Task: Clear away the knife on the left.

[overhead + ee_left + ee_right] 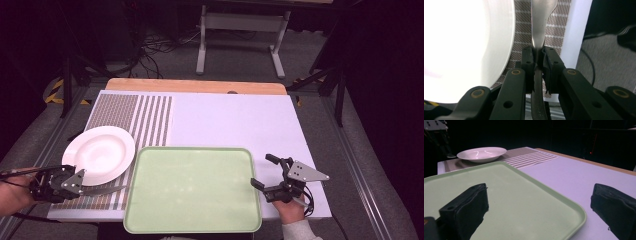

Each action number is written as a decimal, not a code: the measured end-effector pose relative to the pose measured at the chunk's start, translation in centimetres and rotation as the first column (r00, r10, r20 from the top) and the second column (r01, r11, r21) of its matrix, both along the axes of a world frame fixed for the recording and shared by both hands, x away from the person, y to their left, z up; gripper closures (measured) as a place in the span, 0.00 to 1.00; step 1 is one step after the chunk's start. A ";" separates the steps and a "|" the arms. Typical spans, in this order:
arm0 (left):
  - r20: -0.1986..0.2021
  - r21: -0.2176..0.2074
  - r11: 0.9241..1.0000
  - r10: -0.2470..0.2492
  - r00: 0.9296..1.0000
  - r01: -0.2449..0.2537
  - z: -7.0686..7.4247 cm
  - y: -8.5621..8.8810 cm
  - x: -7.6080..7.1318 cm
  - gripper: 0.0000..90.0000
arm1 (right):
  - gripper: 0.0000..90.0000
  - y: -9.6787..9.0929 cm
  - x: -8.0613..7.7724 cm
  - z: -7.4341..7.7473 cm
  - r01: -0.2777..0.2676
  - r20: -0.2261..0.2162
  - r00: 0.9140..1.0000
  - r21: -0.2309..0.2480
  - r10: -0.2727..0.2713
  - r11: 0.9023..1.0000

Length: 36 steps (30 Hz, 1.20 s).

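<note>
Two grippers work the surface (240,120): the left gripper (75,184), fingers clamped on a metal utensil (539,27) beside the white plate (100,152), likely for carrying it, while the right gripper (265,172) waits, fingers spread wide, straddling the green tray (192,190) edge.

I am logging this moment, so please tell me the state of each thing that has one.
Left hand-held gripper: shut on the metal utensil.
Right hand-held gripper: open, holding nothing.
Flat silver metal utensil: held by its handle, beside the plate.
Round white ceramic plate: empty, upright.
Pale green plastic tray: empty, flat.
</note>
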State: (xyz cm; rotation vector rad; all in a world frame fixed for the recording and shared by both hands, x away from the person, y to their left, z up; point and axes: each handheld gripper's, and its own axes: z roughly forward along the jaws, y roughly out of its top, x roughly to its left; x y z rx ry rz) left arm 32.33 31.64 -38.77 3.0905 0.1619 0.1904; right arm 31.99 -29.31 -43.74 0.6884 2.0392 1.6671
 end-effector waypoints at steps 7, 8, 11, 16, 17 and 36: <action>-0.018 -0.082 0.992 0.099 0.995 -0.100 1.6 -0.2 0.4 0.89 | 0.02 -0.1 0.0 0.0 0.002 0.002 1.000 0.003 -0.002 1.000; -0.025 -0.091 0.989 0.113 0.993 -0.115 1.8 -0.2 0.5 0.89 | 0.02 -0.1 0.0 0.0 0.002 0.002 1.000 0.002 -0.002 1.000; -0.039 -0.125 0.981 0.146 0.989 -0.149 2.2 -0.4 0.6 0.89 | 0.02 -0.1 0.0 0.0 0.002 0.002 1.000 0.001 -0.002 1.000; -0.066 -0.181 0.965 0.183 0.981 -0.192 2.9 -0.8 0.7 0.89 | 0.02 -0.2 0.0 0.0 0.003 0.002 1.000 0.000 -0.003 1.000; -0.064 -0.196 0.960 0.189 0.980 -0.198 3.0 -0.9 0.7 0.89 | 0.02 -0.2 0.0 0.0 0.003 0.002 1.000 0.000 -0.003 1.000; -0.193 -0.379 0.846 0.324 0.926 -0.374 4.3 -3.6 0.9 0.89 | 0.02 -0.1 0.0 0.0 -0.002 0.001 1.000 0.001 0.002 1.000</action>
